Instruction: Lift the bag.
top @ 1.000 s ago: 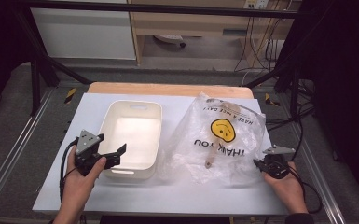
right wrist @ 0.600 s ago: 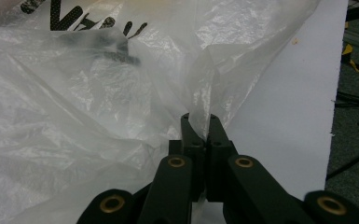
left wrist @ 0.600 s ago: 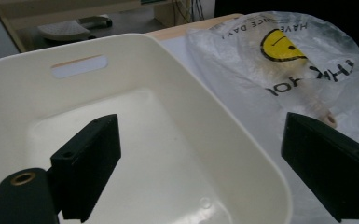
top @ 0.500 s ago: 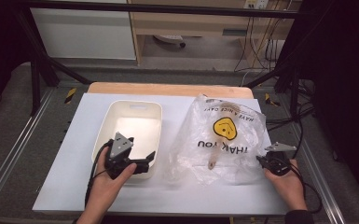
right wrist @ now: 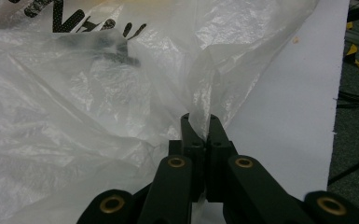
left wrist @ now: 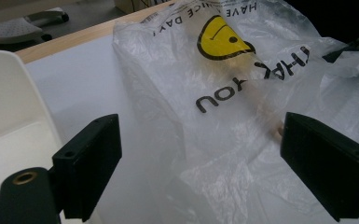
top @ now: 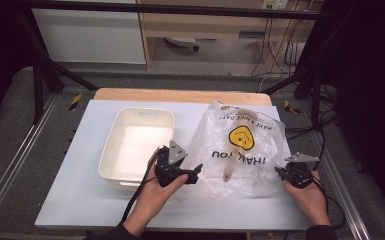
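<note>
A clear plastic bag [top: 240, 150] printed with a yellow smiley and "THANK YOU" lies on the right half of the white table [top: 80, 200]. A tan stick-like object [top: 228, 170] shows through it. My right gripper [top: 280, 173] holds the bag's right edge; in the right gripper view its jaws [right wrist: 200, 123] are shut on a fold of the bag [right wrist: 74, 93]. My left gripper [top: 196, 172] is at the bag's left edge, pointing right. In the left gripper view it [left wrist: 196, 154] is open wide, with the bag [left wrist: 224, 93] lying ahead of and between the jaws, untouched by the pads.
A white rectangular tub [top: 137, 145] stands empty at the left of the bag, right behind my left hand [top: 152, 197]. Its wall [left wrist: 9, 121] is at the left of the left gripper view. A wooden board edge [top: 180, 95] runs along the table's far side. Cables hang at the right.
My left gripper has travelled right from the tub's left front corner, past the tub's front, to the bag's left edge. The right gripper has kept still on the bag.
</note>
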The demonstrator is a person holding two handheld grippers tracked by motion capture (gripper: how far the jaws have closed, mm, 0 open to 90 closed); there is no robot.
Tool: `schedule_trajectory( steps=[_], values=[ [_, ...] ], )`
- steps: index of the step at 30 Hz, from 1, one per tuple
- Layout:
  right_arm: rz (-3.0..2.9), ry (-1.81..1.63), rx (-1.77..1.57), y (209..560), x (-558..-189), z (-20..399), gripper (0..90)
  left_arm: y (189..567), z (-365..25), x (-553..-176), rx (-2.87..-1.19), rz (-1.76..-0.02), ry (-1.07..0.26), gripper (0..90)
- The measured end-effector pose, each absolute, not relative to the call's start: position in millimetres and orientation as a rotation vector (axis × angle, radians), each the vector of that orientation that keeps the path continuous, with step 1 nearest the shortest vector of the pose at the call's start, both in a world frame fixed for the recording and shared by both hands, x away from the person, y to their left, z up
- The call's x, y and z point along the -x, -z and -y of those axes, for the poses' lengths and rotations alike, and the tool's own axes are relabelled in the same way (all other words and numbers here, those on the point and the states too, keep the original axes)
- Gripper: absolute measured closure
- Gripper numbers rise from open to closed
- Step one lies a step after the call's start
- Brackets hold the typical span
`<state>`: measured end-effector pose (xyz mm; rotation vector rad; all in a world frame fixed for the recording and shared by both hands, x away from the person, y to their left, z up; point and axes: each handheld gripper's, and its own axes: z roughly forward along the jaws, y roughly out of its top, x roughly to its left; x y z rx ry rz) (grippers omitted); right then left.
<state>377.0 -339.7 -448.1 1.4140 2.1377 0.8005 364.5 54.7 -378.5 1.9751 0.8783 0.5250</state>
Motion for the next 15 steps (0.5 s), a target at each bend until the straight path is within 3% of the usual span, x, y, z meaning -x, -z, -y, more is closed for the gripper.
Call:
schedule_trajectory(
  steps=[15],
  values=[
    [-2.102,-0.769,-1.442,447,-379,353,90.0,410,-23,-380,-2.034,-0.931,-0.499,12.1]
  ],
)
